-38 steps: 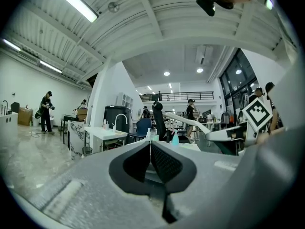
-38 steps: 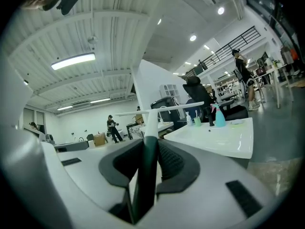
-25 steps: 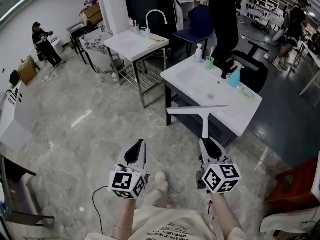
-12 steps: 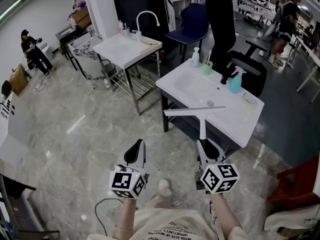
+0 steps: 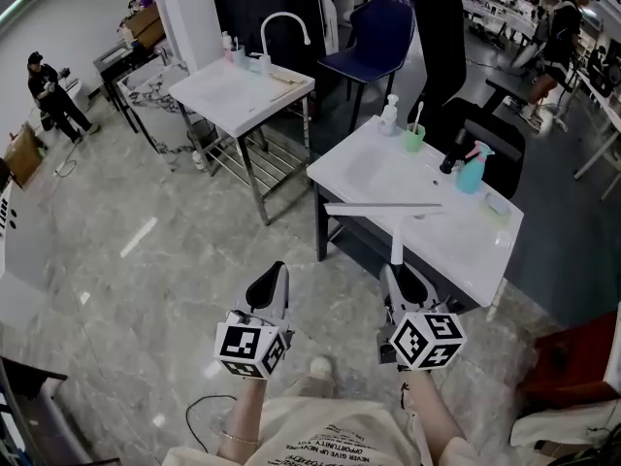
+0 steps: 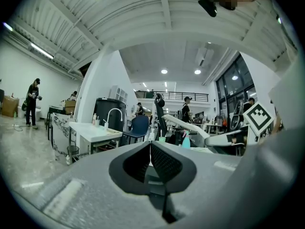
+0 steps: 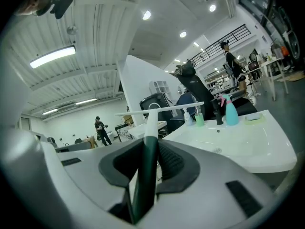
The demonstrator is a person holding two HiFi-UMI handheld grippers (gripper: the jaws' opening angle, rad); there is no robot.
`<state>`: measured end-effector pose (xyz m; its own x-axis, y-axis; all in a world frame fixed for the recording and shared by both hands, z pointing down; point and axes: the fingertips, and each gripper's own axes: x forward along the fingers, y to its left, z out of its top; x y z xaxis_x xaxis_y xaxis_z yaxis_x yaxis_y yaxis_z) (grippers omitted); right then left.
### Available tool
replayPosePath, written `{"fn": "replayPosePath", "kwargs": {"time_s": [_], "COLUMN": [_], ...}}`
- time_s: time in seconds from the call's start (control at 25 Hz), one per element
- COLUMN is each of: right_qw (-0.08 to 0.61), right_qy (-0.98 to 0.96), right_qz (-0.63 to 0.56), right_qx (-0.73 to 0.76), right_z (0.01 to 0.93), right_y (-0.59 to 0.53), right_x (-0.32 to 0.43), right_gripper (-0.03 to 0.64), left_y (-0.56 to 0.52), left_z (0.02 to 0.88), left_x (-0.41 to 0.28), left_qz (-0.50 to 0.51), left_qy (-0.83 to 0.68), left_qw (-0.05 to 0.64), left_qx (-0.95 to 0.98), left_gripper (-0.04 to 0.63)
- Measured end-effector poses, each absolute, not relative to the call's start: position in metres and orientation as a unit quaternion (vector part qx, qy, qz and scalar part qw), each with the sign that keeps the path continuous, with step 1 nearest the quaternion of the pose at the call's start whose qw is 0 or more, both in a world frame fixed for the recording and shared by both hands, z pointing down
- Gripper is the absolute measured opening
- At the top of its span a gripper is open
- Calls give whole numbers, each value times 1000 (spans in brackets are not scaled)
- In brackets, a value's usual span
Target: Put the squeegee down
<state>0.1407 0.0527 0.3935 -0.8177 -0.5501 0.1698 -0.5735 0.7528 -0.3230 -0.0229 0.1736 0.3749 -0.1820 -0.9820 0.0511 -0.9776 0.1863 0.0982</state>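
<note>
The right gripper holds a squeegee by its handle, blade crosswise before a white sink; the left gripper hangs above the floor.

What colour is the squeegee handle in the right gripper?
Dark green where the right gripper clamps the squeegee, white beyond; right gripper view shows it best.

The squeegee in the right claw was over the bench; the left claw was left of it.
</note>
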Motion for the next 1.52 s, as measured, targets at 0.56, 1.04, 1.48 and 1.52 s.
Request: {"fn": "replayPosePath", "kwargs": {"time_s": [0.56, 1.04, 1.48, 1.52], "right_qw": [30, 32, 59, 61], "right_qy": [-932, -923, -907, -906], "right_qz": [190, 211, 223, 224], "right_qx": [308, 322, 351, 354], "right_z": [399, 420, 439, 440], "right_y": [12, -71, -147, -153], "right_x": [95, 41, -20, -25], "right_gripper": [95, 95, 95, 95], "left_y": [136, 51, -40, -49], "left_z": [380, 397, 407, 407], "left_x": [-69, -121, -181, -184], "left_qz": [-23, -12, -5, -3], "left_qy": [-768, -760, -748, -745], "left_qw": [52, 64, 87, 89], "left_qx": [638, 646, 658, 661], "left_gripper": [23, 23, 23, 23]}}
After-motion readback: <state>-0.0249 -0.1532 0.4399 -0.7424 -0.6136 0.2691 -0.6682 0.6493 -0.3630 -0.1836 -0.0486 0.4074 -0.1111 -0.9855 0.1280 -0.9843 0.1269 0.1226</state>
